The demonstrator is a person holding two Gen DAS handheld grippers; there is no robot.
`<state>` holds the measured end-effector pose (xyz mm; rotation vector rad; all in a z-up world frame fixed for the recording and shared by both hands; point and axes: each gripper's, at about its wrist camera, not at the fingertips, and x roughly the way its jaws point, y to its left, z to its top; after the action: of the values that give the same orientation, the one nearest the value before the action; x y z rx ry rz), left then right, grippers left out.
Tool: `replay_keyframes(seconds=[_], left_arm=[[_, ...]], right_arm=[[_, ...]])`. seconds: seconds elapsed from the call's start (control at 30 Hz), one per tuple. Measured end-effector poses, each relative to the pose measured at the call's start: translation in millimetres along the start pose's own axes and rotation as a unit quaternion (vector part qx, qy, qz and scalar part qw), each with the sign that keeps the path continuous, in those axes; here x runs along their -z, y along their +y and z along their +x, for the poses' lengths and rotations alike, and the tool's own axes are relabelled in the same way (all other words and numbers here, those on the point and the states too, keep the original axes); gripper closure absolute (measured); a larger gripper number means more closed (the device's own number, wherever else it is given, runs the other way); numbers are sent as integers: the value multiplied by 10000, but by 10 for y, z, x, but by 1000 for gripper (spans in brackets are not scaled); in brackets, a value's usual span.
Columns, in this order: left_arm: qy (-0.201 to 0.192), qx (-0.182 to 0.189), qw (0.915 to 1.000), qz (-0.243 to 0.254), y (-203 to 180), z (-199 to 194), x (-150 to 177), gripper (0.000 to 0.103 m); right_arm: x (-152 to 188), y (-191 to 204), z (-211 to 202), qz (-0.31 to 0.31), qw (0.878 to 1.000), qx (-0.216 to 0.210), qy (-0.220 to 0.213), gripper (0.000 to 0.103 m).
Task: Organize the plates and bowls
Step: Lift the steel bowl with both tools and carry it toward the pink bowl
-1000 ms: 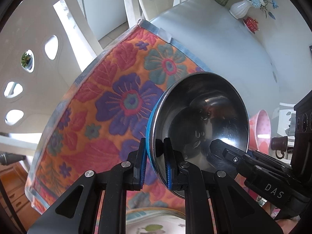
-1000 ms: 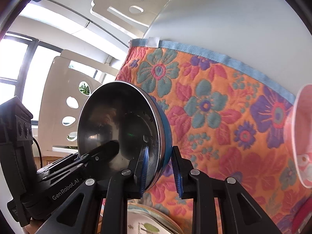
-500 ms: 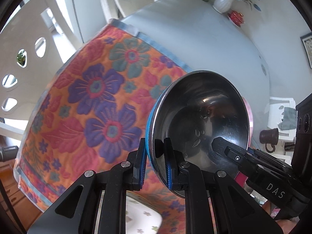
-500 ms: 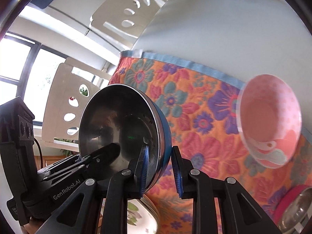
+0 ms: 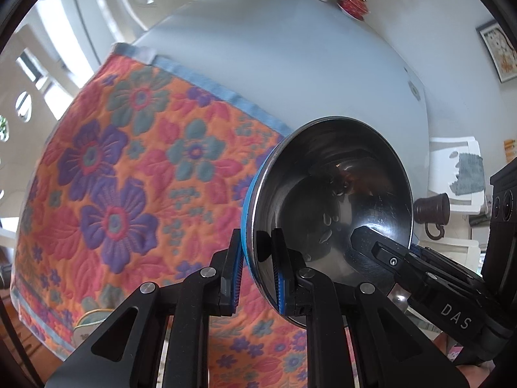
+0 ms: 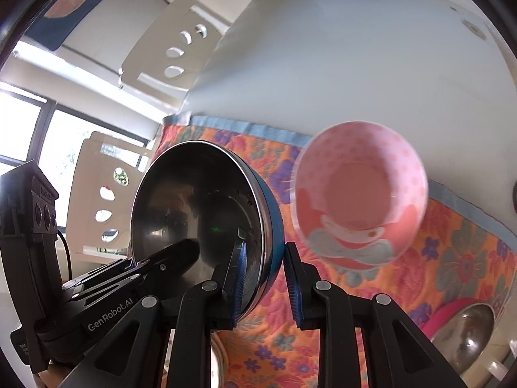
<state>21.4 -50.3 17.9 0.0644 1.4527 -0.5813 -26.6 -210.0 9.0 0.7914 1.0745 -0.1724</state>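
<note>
**Steel bowl carried by both grippers above the floral mat**

Left wrist: our left gripper point(image 5: 257, 278) pinches the rim of the blue-backed steel bowl point(image 5: 329, 200) over the floral quilted mat point(image 5: 129, 168). Right wrist: our right gripper point(image 6: 265, 283) clamps the opposite rim (wall between pads); a pink bowl point(image 6: 360, 200) lies beside it on the mat.

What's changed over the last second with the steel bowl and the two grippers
Both grippers, the left gripper and the right gripper, carried the steel bowl across the floral cloth toward the pink bowl, which came into the right wrist view. Unchanged: both remain clamped on opposite rims.
</note>
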Motion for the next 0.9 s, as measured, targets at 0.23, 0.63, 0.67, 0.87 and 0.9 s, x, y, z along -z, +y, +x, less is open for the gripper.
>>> replay_keyframes(seconds=[0.23,0.63,0.67,0.87,0.9], left_arm=[[41,44,9996,269,-270,185,-103,89],[125,187,9981,579,-577,471,-287,89],[128,190,9979,601,-599,487,-293,89],[182,169,9967,768,-741,627,-348,89],[203,158,9966,782,-750,655,-355,89]], right_arm=[[-10,-375,-18,397,9992,-5,-76,79],[-31,-786,8,833,9961,-23,-289,79],[-26,-819,13,871,9958,-11,-299,79],[-57,-1016,42,1009,9945,36,-283,79],[-62,-1050,45,1044,9941,30,-306,79]])
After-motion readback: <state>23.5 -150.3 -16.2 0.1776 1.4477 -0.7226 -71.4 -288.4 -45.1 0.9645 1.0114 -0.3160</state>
